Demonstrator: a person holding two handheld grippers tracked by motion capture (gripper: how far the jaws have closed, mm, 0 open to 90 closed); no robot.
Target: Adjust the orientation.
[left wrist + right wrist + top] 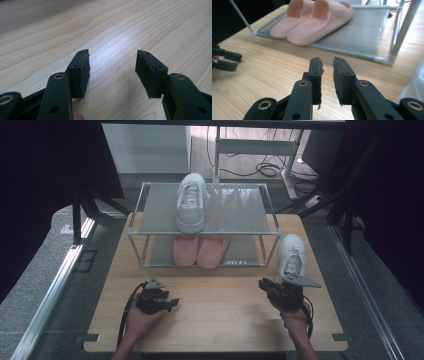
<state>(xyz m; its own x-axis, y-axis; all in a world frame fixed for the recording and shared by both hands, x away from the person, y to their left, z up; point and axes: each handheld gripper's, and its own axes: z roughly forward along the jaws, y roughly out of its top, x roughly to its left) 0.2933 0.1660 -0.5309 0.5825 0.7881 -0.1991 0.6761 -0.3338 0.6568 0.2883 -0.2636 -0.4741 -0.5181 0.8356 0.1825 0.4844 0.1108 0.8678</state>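
The loose white sneaker [291, 256] sat on the wooden table [225, 320], right of the rack and just beyond the right gripper [264, 285], its toe pointing away toward the far side. Nothing had hold of it yet. Its partner, the other white sneaker [191, 202], was already up on the top shelf of the metal shoe rack [235, 210], left of centre, with bare shelf to its right. By the look of it, one shoe of the pair was shelved and one was left to go. Below, the pink slippers [312, 20] lay side by side on the bottom shelf, and they looked settled.

In the right gripper view the right gripper [327, 63] had its jaws drawn close with a narrow gap, and nothing was pinched between them. Over on the near left, the left gripper [112, 65] rested low over the table with its jaws spread wide and empty. So the job looked roughly half done: the grab, the lift and the placing beside its mate all remained.
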